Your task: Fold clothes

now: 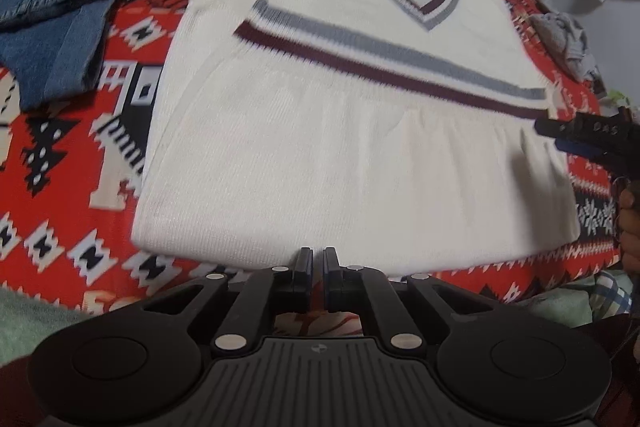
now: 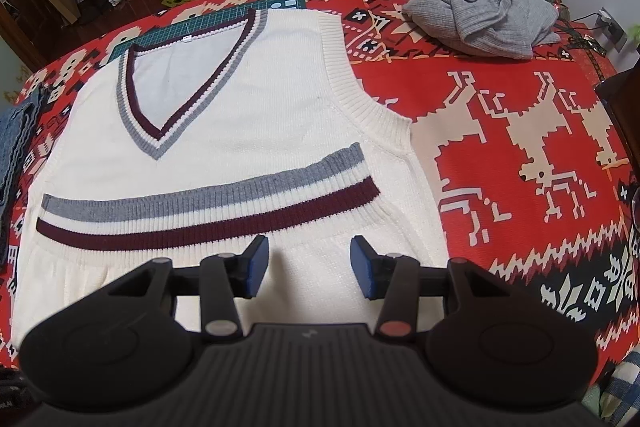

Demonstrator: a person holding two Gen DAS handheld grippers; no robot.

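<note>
A cream knit vest (image 1: 320,147) (image 2: 240,131) with a grey and maroon V-neck lies flat on the red patterned blanket (image 2: 520,99). Its striped hem (image 2: 208,207) is folded up across the chest. My left gripper (image 1: 318,259) is shut at the vest's near folded edge, and I see no cloth pinched between its fingers. My right gripper (image 2: 310,263) is open above the vest's lower right part with nothing between its blue pads. In the left wrist view the right gripper (image 1: 560,133) sits at the vest's right side.
Folded blue jeans (image 1: 60,7) (image 2: 12,147) lie to the left of the vest. A crumpled grey sweater (image 2: 480,11) sits at the blanket's far right. A hand (image 1: 630,227) shows at the right edge. Furniture and a dark floor lie beyond the blanket.
</note>
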